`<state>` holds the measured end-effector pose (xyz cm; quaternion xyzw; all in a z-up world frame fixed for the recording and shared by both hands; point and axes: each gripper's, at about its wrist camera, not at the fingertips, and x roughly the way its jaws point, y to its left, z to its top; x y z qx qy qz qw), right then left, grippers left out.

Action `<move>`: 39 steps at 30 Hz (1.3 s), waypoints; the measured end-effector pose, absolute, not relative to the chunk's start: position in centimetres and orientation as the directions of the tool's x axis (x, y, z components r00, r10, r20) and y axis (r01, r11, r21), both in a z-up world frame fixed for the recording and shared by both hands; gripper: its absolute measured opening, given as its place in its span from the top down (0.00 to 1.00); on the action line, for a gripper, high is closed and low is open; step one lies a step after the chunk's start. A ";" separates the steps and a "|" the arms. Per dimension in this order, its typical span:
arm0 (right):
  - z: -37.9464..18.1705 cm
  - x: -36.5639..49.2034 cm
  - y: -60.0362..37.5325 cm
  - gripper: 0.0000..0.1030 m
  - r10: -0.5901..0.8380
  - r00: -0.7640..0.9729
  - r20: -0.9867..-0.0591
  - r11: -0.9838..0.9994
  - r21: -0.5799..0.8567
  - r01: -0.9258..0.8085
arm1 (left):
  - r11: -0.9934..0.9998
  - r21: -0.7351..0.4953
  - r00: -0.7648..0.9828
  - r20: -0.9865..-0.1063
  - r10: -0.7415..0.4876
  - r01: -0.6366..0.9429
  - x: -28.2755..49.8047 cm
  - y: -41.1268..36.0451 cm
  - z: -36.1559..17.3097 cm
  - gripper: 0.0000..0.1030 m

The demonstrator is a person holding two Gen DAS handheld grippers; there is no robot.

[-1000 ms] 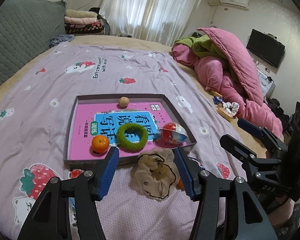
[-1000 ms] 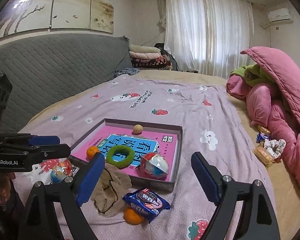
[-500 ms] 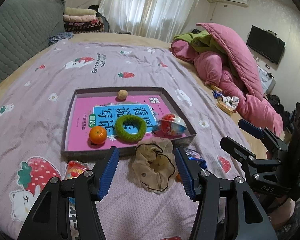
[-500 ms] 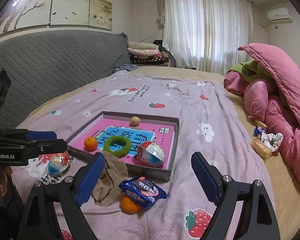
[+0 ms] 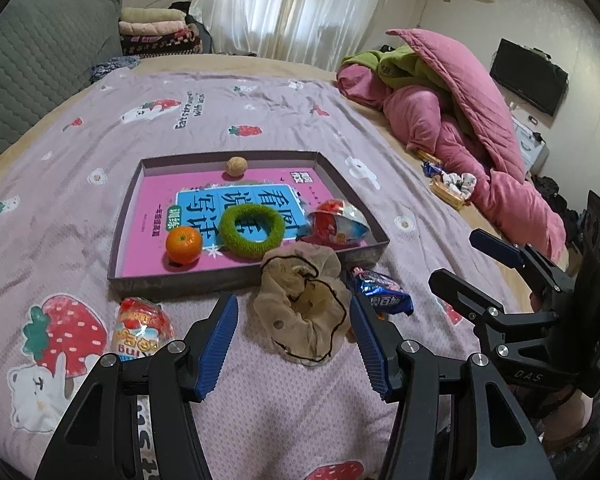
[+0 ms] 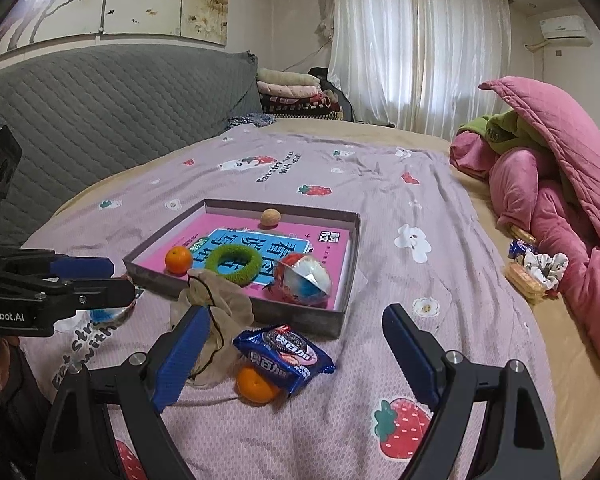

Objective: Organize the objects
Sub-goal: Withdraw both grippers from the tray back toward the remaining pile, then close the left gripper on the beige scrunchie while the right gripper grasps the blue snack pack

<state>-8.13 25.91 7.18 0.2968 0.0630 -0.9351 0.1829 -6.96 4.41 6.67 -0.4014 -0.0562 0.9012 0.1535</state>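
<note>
While both tools hang above the near edge of the bed (image 5: 100,152), nothing is gripped: the left tool (image 5: 292,332) has its blue pads apart on either side of a beige crumpled fabric scrunchie (image 5: 304,312) without touching it, and the right tool (image 6: 296,356) stands wide apart over a blue foil biscuit packet (image 6: 284,354) that lies on a small orange mandarin (image 6: 256,388). Just beyond these, a shallow grey cardboard tray (image 5: 236,276) lined with a pink book holds another mandarin (image 5: 183,244), a fuzzy green ring-shaped scrunchie (image 5: 252,232), a red-and-silver foil snack pouch (image 5: 338,224) and a small tan walnut (image 5: 236,166) by its far wall. A red-and-yellow snack cup (image 5: 140,332) lies outside the tray's near left corner.
</note>
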 end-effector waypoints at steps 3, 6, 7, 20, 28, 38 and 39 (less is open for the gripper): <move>6.8 -8.1 25.9 0.14 -0.303 -0.752 -0.585 -0.925 -0.011 0.381 | -0.948 -0.216 -0.626 -0.713 0.316 -0.232 -6.9 4.5 6.3 0.42; 6.6 -8.2 26.1 0.14 -0.298 -0.751 -0.589 -0.925 -0.017 0.380 | -0.948 -0.220 -0.622 -0.716 0.316 -0.229 -6.9 4.4 6.0 0.42; 6.5 -8.2 26.1 0.14 -0.297 -0.752 -0.589 -0.925 -0.017 0.379 | -0.948 -0.219 -0.621 -0.717 0.316 -0.229 -6.9 4.4 6.0 0.42; 5.4 -8.1 26.2 0.14 -0.286 -0.736 -0.614 -0.927 -0.019 0.375 | -0.959 -0.183 -0.607 -0.745 0.278 -0.215 -6.9 5.0 4.5 0.42; 4.5 -8.3 26.2 0.14 -0.284 -0.722 -0.631 -0.922 -0.025 0.385 | -0.959 -0.169 -0.584 -0.764 0.273 -0.227 -6.8 6.0 3.2 0.42; 2.9 -9.0 26.4 0.14 -0.271 -0.697 -0.663 -0.924 -0.024 0.382 | -0.961 -0.149 -0.573 -0.777 0.259 -0.233 -6.8 7.0 2.2 0.42; 2.7 -9.1 26.4 0.14 -0.270 -0.694 -0.667 -0.924 -0.024 0.383 | -0.962 -0.147 -0.572 -0.779 0.257 -0.231 -6.9 7.1 2.0 0.42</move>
